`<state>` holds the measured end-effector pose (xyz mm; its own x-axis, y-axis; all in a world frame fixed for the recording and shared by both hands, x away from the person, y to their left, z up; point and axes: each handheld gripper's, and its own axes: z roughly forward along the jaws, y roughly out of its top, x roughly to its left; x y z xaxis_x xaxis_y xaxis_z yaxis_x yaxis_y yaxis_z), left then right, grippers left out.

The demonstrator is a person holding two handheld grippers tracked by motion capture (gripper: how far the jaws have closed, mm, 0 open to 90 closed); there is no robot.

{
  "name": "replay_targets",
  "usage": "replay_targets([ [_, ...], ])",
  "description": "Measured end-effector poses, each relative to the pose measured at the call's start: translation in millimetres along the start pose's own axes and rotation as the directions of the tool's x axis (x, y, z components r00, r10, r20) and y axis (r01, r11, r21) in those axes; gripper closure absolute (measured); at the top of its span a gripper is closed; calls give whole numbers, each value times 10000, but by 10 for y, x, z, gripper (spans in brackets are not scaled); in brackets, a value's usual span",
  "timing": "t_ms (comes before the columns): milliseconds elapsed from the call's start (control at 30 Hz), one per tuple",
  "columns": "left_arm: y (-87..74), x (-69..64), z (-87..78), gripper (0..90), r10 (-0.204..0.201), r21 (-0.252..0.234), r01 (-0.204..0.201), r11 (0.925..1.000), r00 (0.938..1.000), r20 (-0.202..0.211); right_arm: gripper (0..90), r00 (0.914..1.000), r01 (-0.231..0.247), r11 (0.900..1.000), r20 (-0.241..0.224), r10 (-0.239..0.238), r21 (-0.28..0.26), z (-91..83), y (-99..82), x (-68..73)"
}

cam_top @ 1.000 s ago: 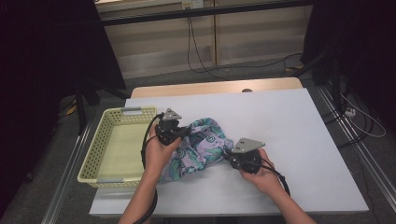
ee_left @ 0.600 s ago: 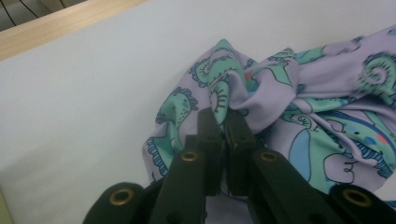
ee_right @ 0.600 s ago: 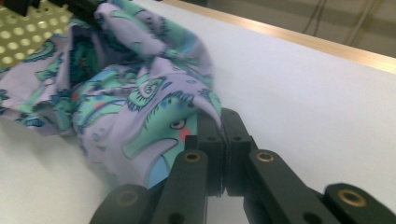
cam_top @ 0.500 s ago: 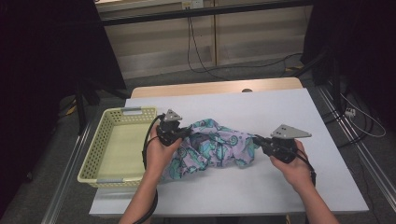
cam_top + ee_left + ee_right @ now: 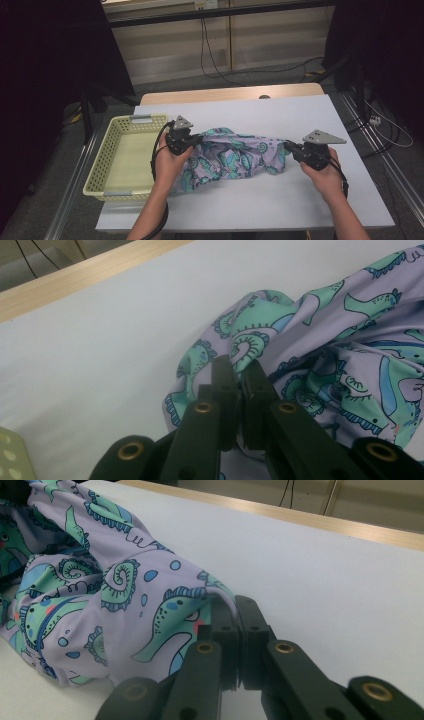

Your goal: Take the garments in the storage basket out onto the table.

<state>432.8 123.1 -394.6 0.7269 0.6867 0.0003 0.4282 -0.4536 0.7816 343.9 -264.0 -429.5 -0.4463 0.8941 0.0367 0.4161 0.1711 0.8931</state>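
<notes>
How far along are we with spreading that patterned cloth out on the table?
Done: both grippers are pinched on the cloth, the left gripper on one edge and the right gripper on the opposite end. In hand: it hangs stretched between them over the table, middle still bunched and wrinkled. Left: flattening it, probably folding, and perhaps moving it to the basket, which holds nothing yet.

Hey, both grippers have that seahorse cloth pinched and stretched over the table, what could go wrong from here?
1. The right gripper pinches just a thin edge of the cloth, so more pulling might slip it free.
2. The left gripper also grips a small bunched fold, which may pull out the same way.
3. The cloth's lower part sags in folds onto the table; laid down like this it would probably wrinkle, and the basket sits close beside the left hand.
</notes>
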Motion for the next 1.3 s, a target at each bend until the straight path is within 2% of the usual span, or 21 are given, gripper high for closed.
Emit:
replay_targets([
  [267,7,16,-14,870,-79,-27,80,10000,10000,53,893,9994,257,9995,243,-261,162,93,78,-14],
  [367,24,32,-48,870,-185,-266,185,9995,9998,23,894,9962,687,9970,509,-705,354,206,249,-68],
  [500,51,64,-97,870,-346,-627,344,9974,9994,-15,894,9891,934,9956,1149,-926,-12,351,594,-156],
  [533,51,71,-99,871,-356,-533,354,9980,9994,-30,892,9887,977,9951,1154,-957,-122,389,661,-167],
  [567,41,81,-90,871,-317,-482,312,9984,9995,-92,863,9906,914,9957,1036,-891,-174,430,706,-176],
  [600,25,88,-74,870,-363,-401,358,9986,9993,-114,745,9909,825,9966,1076,-811,-78,478,720,-174],
  [633,4,97,-56,870,-410,-320,406,9987,9991,-108,614,9876,767,9970,1365,-773,96,523,710,-157],
  [667,-17,109,-39,870,-417,-276,416,9988,9991,-47,561,9843,754,9969,1583,-780,219,554,682,-129],
  [733,-38,121,-22,869,-466,-184,466,9987,9989,-9,477,9904,804,9966,1113,-816,158,566,599,-38],
  [800,-36,120,-10,868,-450,-131,451,9989,9990,47,361,9897,998,9946,1006,-1021,272,546,515,89],
  [867,-35,102,7,868,-490,-137,490,9987,9988,52,347,9933,1051,9938,448,-1066,352,518,434,230],
  [1000,-30,74,22,868,-374,-106,374,9992,9993,14,325,9874,1538,9872,-454,-1519,416,468,310,545],
  [1100,-35,62,28,868,-345,-7,345,9994,9994,61,355,9785,1789,9837,-1075,-1762,158,459,287,770],
  [1167,-38,50,28,868,-384,-3,384,9993,9993,35,388,9655,2155,9764,-1527,-2108,151,491,287,924],
  [1233,-37,51,20,868,-301,40,301,9995,9995,48,482,9515,2282,9733,-2181,-2172,263,559,275,1053],
  [1300,-42,49,18,868,-312,95,311,9995,9995,97,492,9390,2631,9638,-2410,-2454,434,654,235,1156],
])
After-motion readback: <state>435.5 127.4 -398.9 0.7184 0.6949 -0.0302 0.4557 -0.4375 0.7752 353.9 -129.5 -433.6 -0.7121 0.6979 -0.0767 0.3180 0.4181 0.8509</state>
